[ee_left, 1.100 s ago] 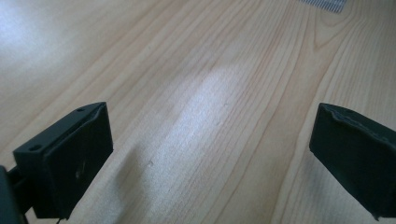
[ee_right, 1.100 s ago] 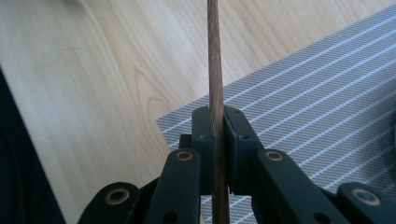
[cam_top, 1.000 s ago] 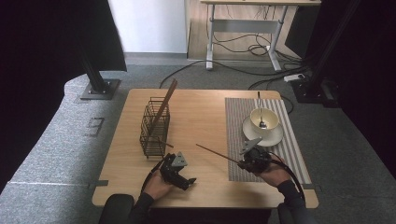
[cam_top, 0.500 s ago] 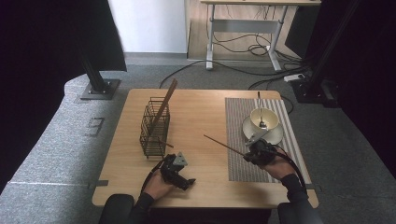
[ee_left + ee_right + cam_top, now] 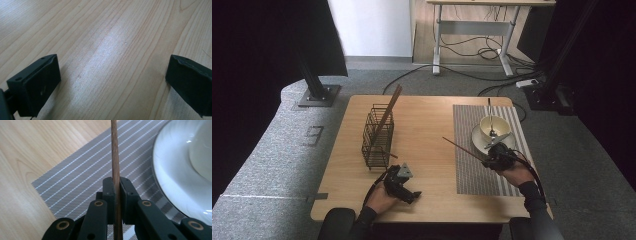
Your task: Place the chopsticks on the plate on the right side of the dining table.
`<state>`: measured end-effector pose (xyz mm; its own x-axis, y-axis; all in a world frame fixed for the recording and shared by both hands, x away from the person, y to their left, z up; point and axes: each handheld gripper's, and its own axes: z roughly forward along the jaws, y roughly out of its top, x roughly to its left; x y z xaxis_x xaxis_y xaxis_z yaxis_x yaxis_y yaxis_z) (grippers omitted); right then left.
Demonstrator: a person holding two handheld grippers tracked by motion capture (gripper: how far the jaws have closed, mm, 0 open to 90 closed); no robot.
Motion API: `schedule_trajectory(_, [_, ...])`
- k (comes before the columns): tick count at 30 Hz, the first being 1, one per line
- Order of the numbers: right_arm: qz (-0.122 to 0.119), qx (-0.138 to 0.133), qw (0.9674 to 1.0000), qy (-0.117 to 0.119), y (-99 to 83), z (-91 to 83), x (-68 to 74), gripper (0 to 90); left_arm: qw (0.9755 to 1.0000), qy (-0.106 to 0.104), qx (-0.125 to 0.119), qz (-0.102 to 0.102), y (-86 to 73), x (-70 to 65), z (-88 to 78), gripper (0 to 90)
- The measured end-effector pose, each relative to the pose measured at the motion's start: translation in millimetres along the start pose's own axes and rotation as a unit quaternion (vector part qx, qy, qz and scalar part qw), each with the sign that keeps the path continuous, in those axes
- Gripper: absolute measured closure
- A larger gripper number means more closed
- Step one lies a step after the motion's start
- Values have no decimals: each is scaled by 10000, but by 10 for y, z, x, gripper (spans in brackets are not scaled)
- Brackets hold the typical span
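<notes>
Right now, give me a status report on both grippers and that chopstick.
Left gripper open, empty, low over bare table. Right gripper shut on chopstick, over striped placemat. Saucer and bowl close beside it.

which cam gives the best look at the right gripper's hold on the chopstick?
Right gripper view: the chopstick runs straight up between the right gripper's shut jaws, over the striped placemat. The high view shows the chopstick as a thin line slanting up-left from that gripper, contact too small to judge. The left gripper view looks at bare tabletop.
</notes>
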<state>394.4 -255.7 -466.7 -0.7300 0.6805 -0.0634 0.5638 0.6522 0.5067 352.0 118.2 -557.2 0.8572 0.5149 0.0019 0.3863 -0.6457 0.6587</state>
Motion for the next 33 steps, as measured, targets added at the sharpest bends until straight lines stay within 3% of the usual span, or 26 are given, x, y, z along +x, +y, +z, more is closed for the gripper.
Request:
schedule_trajectory(23, [822, 174, 9957, -400, -174, 5, -471, 833, 10000, -4, -3, -11, 0, -1, 1, 0])
schedule_trajectory(33, [983, 303, 9931, -571, -241, 48, -622, 832, 10000, -3, -3, -14, 0, -1, 1, 0])
